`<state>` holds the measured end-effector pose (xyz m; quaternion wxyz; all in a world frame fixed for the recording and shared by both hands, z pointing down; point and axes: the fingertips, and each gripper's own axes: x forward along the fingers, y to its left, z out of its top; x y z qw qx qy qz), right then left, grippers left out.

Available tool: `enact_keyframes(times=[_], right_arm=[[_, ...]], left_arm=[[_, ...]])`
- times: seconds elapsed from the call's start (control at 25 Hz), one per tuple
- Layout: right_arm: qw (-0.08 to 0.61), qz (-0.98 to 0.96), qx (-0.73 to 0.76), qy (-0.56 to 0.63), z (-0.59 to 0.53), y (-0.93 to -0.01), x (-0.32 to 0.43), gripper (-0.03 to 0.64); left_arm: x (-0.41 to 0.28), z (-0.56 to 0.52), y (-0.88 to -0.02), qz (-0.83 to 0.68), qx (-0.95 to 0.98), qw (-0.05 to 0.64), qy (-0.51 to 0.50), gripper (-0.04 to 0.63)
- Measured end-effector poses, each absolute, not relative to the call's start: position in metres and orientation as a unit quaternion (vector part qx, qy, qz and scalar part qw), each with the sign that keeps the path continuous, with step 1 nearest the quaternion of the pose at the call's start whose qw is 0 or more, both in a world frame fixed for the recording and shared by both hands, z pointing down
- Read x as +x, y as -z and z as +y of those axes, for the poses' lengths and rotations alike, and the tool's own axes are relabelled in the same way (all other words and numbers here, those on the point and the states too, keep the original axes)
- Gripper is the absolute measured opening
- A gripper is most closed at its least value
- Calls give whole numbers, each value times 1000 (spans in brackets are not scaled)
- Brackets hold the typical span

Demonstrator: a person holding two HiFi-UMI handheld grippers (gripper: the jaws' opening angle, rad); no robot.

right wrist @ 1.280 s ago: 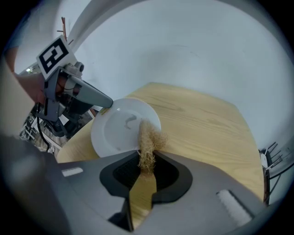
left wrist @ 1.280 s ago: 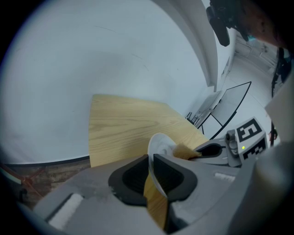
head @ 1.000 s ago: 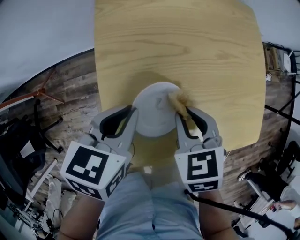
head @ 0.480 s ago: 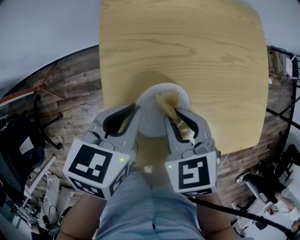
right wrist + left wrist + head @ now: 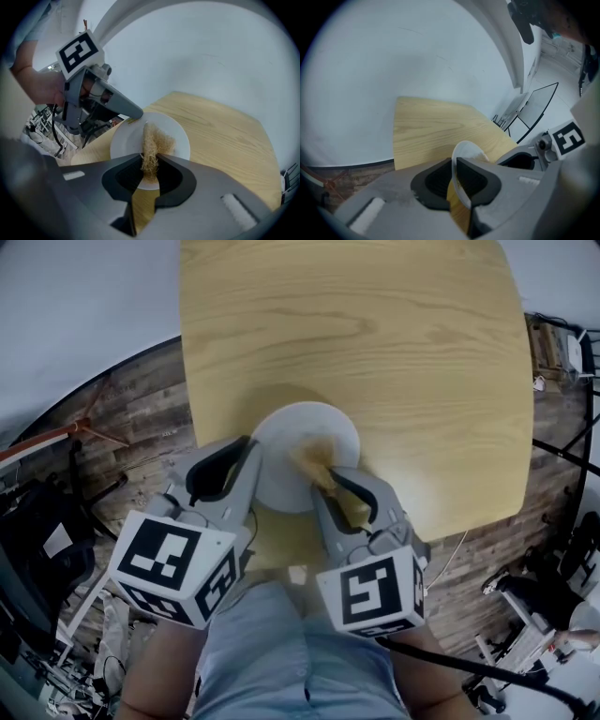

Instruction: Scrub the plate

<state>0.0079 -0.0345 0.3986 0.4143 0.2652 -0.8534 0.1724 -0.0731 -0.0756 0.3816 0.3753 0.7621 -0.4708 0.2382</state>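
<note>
A white plate [image 5: 309, 423] lies near the front edge of the light wooden table [image 5: 375, 334]. My left gripper [image 5: 255, 456] is shut on the plate's left rim; in the left gripper view the rim [image 5: 465, 152] runs edge-on between the jaws of that gripper [image 5: 453, 165]. My right gripper [image 5: 326, 476] is shut on a tan fibre scrubber [image 5: 311, 454], which rests on the middle of the plate. The right gripper view shows the scrubber [image 5: 152, 143] pinched in that gripper [image 5: 150, 169], spread over the plate [image 5: 176, 133]. There the left gripper [image 5: 133, 115] meets the far rim.
The table's front edge [image 5: 281, 549] lies just under both grippers, above the person's lap [image 5: 300, 652]. Dark plank floor [image 5: 141, 399] surrounds the table. Chair legs and cables [image 5: 56, 512] clutter the left, stands and cables [image 5: 553, 549] the right.
My right gripper has dragged the scrubber leftward from the plate's right edge to its middle. The left gripper has kept its hold on the rim.
</note>
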Motion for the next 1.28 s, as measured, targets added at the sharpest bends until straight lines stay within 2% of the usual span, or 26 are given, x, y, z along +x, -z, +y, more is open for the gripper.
enact_keyframes(times=[0.28, 0.68, 1.28], right_arm=[[420, -852, 252, -186, -15, -402, 15, 71], [433, -827, 306, -186, -33, -405, 49, 71], [419, -866, 230, -147, -33, -396, 3, 71]], left_arm=[[-71, -80, -380, -474, 762, 370, -240, 55], [-67, -75, -380, -471, 764, 367, -246, 55], [-61, -74, -385, -472, 760, 381, -234, 55]])
